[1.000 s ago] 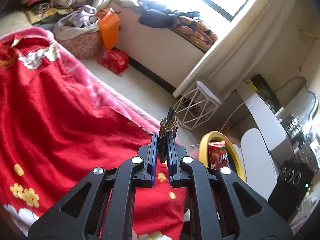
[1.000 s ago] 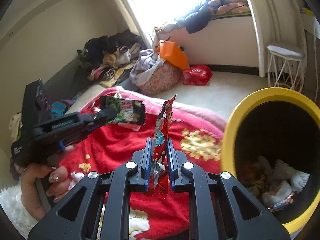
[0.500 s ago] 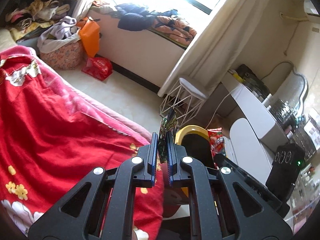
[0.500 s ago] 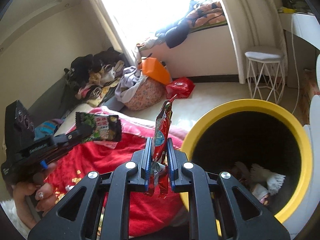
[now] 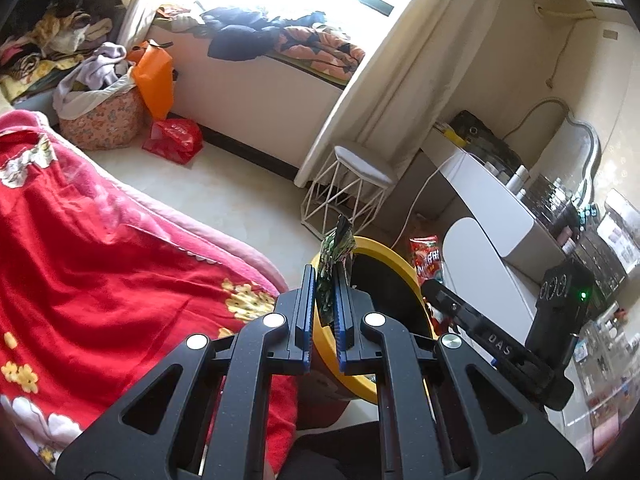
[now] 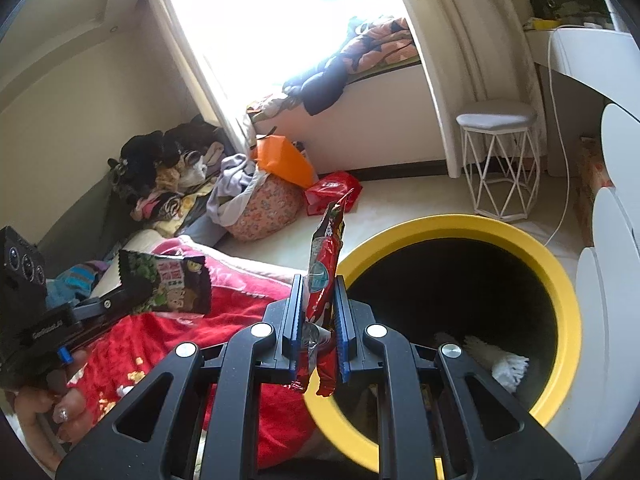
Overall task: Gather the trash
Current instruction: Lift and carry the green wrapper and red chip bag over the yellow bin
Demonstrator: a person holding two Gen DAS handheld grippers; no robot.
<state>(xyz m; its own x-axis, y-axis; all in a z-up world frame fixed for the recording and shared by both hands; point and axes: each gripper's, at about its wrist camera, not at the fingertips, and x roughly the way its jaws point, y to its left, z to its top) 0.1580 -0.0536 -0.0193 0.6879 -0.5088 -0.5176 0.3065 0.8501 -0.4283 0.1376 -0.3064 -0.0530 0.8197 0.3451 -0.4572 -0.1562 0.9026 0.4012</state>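
One yellow-rimmed bin (image 6: 560, 280), lower right of the right wrist view, holds a white fringed scrap (image 6: 500, 360); other contents too dark to tell. Two wrappers, both held: right hand-held gripper (image 6: 316, 336) clamps a red wrapper (image 6: 324, 264) at the bin's left rim; left hand-held gripper (image 5: 324, 316) pinches a green wrapper (image 5: 334, 256) above the red blanket (image 5: 100, 272) edge.

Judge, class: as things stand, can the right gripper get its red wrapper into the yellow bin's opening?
Probably yes. The right gripper holds the red wrapper at the near rim of the yellow bin, whose mouth is open and uncovered. Nothing visible lies between them.
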